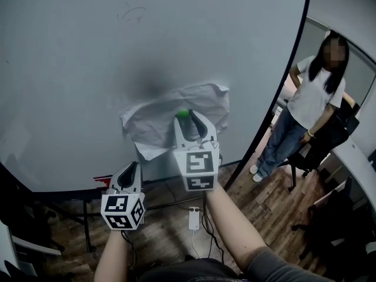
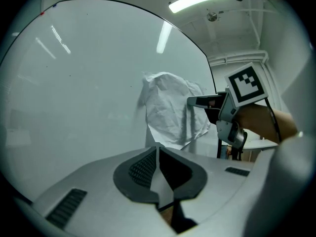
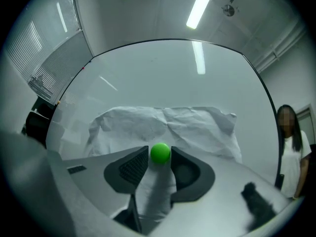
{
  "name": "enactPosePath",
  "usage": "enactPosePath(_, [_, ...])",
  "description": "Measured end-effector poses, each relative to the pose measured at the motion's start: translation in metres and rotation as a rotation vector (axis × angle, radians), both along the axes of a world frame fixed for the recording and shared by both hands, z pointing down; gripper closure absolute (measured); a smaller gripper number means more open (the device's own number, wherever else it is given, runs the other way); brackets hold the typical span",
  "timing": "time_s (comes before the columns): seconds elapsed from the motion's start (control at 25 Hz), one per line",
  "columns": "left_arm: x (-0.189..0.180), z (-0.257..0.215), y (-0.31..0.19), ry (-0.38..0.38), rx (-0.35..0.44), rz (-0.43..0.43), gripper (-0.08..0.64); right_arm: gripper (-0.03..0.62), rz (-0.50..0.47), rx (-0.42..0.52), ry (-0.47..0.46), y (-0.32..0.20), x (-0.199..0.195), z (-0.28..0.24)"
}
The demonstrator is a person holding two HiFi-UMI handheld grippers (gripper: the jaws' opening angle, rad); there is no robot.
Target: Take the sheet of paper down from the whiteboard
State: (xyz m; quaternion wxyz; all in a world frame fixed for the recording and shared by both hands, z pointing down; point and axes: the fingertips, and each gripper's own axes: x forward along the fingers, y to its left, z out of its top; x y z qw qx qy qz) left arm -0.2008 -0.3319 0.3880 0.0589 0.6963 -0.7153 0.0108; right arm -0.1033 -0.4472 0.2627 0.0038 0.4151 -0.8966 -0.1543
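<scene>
A crumpled white sheet of paper [image 1: 158,117] [image 2: 168,110] [image 3: 197,130] hangs on the whiteboard [image 1: 88,69], pinned by a round green magnet [image 1: 183,114] [image 3: 160,152]. My right gripper [image 1: 191,118] [image 3: 159,150] is up against the sheet with its jaws open. The magnet sits in the gap between its fingertips, and I see no squeeze on it. In the left gripper view the right gripper [image 2: 197,101] reaches in from the right onto the paper. My left gripper [image 1: 132,169] [image 2: 158,149] is shut with nothing in it, below and left of the sheet.
A person [image 1: 311,104] stands at the right, past the board's black edge, beside an office chair [image 1: 320,151]. Below the board a white power strip [image 1: 194,219] lies on the wooden floor among the stand's legs. A desk edge [image 1: 358,157] shows far right.
</scene>
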Motion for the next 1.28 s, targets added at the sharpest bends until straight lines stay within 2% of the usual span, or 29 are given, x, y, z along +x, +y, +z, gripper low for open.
enactPosePath(0.76, [0.008, 0.000, -0.008, 0.009, 0.013, 0.054, 0.543, 0.463, 0.028, 0.004, 0.006, -0.004, 0.000, 0.002])
enactPosePath(0.84, [0.013, 0.003, -0.010, -0.003, 0.001, 0.087, 0.517, 0.463, 0.027, 0.004, 0.004, -0.004, 0.000, 0.002])
enactPosePath(1.0, [0.023, 0.006, -0.018, -0.014, -0.012, 0.143, 0.398, 0.463, 0.023, 0.004, 0.007, -0.004, 0.000, 0.002])
enactPosePath(1.12, [0.024, 0.006, -0.025, -0.004, -0.007, 0.132, 0.387, 0.463, 0.022, 0.006, 0.009, -0.004, -0.001, 0.002])
enactPosePath(1.28, [0.016, 0.006, -0.034, 0.065, -0.001, 0.078, 0.387, 0.463, 0.022, 0.012, 0.015, -0.003, -0.001, 0.002])
